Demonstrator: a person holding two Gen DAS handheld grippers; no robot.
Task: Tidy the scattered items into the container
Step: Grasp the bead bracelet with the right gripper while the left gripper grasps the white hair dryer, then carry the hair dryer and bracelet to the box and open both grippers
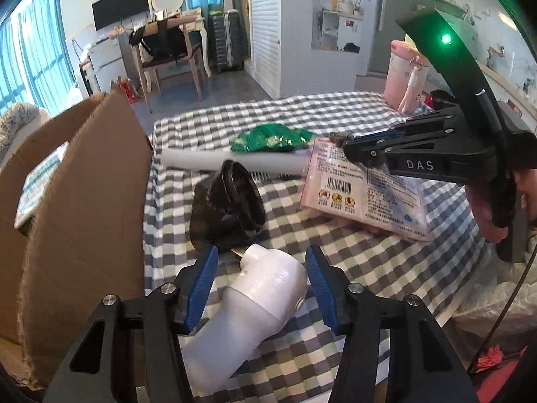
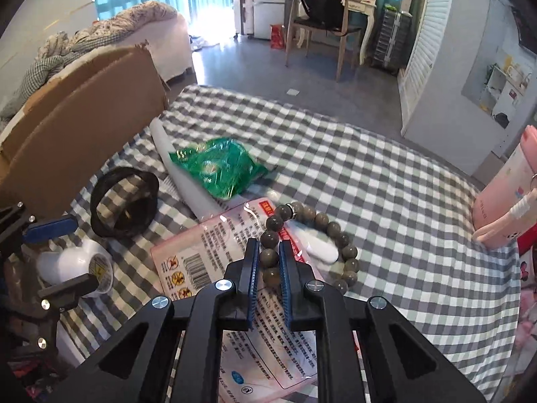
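Note:
My left gripper is shut on a white plug-in device with a translucent bottle, low over the checked cloth; the right wrist view shows that device between the fingers. My right gripper is shut on one bead of a brown bead bracelet, which lies on a pink printed packet. In the left wrist view the right gripper shows at the packet's far corner. The open cardboard box stands to the left.
On the checked cloth lie a green wrapper, a long white tube and a black ring-shaped item, between the box and the packet. A pink bottle stands at the far right. Beyond are a chair and floor.

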